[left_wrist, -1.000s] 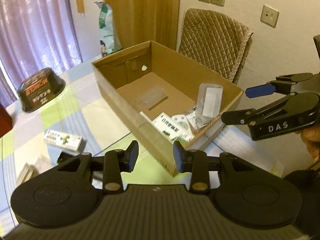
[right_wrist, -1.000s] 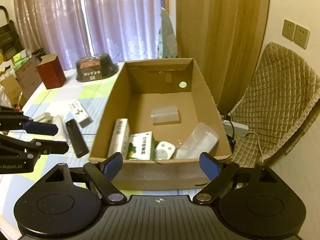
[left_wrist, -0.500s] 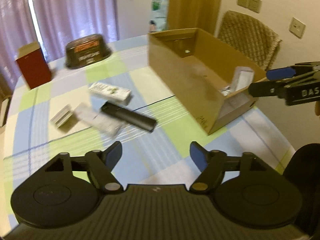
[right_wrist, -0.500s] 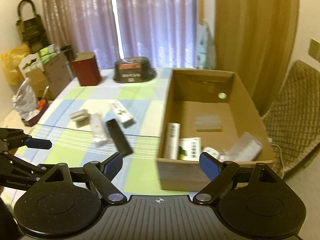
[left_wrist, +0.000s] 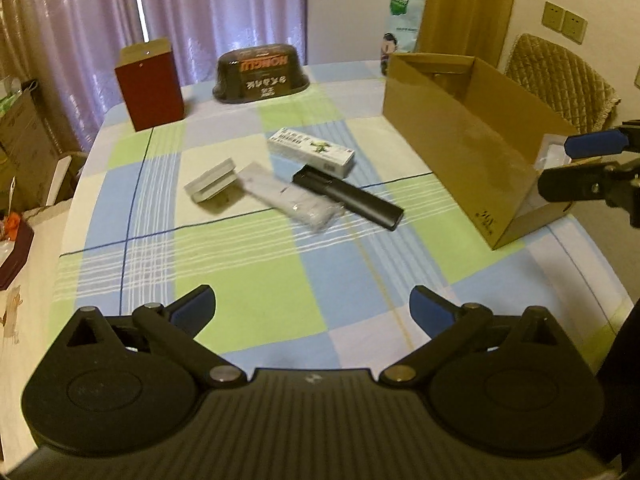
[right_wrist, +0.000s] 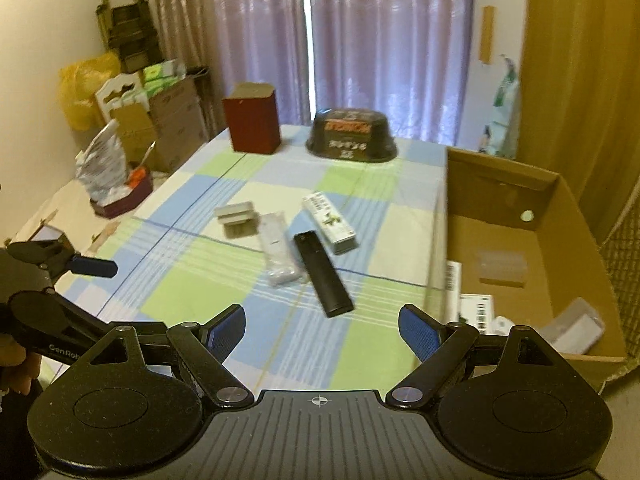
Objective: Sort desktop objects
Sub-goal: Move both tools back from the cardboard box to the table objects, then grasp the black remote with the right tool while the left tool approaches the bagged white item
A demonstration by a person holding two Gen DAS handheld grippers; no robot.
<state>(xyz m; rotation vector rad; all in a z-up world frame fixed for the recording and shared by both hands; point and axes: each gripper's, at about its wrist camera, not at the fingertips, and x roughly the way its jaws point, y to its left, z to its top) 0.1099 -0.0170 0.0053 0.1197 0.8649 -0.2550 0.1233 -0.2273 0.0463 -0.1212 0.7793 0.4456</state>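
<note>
Both grippers are hanging above the near edge of the checked tablecloth [left_wrist: 248, 280] with nothing in them: the left gripper [left_wrist: 312, 308] is spreading its blue-padded fingers wide over a green and blue patch of cloth, and the right gripper [right_wrist: 322, 328] is doing the same closer to the cardboard box [right_wrist: 576, 280]. Four things are lying out in the middle of the table, well ahead of both sets of fingers. A black remote [left_wrist: 346, 196] is lying at a slant, with a clear-wrapped white packet [left_wrist: 288, 196] just beside it on one side and a white and green carton [left_wrist: 310, 150] at its far end, apparently touching it. A small grey block [left_wrist: 210, 180] is sitting just beyond the packet. The open box is standing at the table's right side, already holding several cartons and clear plastic cases. Farther back, a dark red box [left_wrist: 148, 84] and a dark domed container [left_wrist: 262, 74] are standing near the curtains.
</note>
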